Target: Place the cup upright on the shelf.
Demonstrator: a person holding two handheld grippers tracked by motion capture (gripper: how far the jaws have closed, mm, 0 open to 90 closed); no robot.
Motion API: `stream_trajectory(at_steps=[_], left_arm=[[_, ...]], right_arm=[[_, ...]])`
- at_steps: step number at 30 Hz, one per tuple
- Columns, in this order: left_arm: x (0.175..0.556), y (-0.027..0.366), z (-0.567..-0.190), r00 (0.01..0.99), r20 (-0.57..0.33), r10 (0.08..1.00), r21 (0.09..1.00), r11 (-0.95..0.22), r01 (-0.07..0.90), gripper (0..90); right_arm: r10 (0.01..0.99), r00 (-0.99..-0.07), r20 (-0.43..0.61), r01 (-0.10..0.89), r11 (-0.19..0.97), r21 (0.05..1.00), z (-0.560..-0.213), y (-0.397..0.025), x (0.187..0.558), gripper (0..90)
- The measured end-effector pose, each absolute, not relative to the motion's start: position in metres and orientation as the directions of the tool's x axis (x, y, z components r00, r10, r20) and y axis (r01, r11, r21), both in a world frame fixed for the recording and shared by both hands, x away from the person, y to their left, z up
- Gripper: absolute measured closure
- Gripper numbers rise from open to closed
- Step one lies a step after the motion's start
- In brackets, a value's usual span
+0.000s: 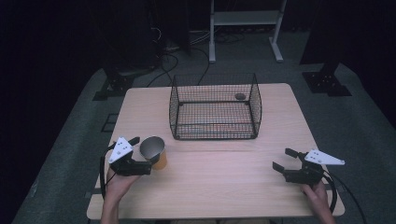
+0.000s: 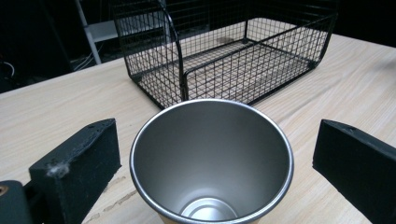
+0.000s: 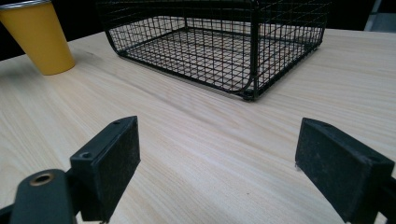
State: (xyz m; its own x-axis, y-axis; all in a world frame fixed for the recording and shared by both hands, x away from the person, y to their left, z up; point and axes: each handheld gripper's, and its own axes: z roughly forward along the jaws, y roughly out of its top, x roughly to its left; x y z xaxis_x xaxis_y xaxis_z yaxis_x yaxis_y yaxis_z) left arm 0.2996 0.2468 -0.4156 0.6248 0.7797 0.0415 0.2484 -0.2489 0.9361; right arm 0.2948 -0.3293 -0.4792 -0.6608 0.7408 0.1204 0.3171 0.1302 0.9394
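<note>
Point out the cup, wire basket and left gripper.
cup (image 1: 152, 147), high view, inside of the mouth
wire basket (image 1: 215, 129), high view, front wall
left gripper (image 1: 142, 154), high view, midway between its open jaws

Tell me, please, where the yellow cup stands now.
In the high view the yellow cup stands upright on the table's left front part, between the open jaws of the left hand-held gripper, in front of the wire basket.

Yellow cup w/ silver-grey inside, black wire-grid basket, black-jawed grippers w/ white plates, on pale wood-grain table.
</note>
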Motion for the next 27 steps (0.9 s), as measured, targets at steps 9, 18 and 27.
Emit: stream_trajectory(at_steps=[9, 18, 27], left_arm=[[0.304, 0.246, -0.422, 0.619, 0.043, 0.784, 0.923, -0.269, 0.276, 0.3], [0.308, 0.245, -0.432, 0.619, 0.029, 0.785, 0.913, -0.272, 0.302, 0.3], [0.312, 0.241, -0.439, 0.620, 0.033, 0.784, 0.906, -0.286, 0.313, 0.4]], right_arm=[[0.741, -0.661, 0.120, 0.317, 0.130, 0.939, -0.479, -0.329, 0.295, 12.9], [0.741, -0.661, 0.120, 0.317, 0.131, 0.939, -0.479, -0.329, 0.295, 12.9], [0.741, -0.661, 0.119, 0.317, 0.132, 0.939, -0.479, -0.329, 0.295, 12.9]])
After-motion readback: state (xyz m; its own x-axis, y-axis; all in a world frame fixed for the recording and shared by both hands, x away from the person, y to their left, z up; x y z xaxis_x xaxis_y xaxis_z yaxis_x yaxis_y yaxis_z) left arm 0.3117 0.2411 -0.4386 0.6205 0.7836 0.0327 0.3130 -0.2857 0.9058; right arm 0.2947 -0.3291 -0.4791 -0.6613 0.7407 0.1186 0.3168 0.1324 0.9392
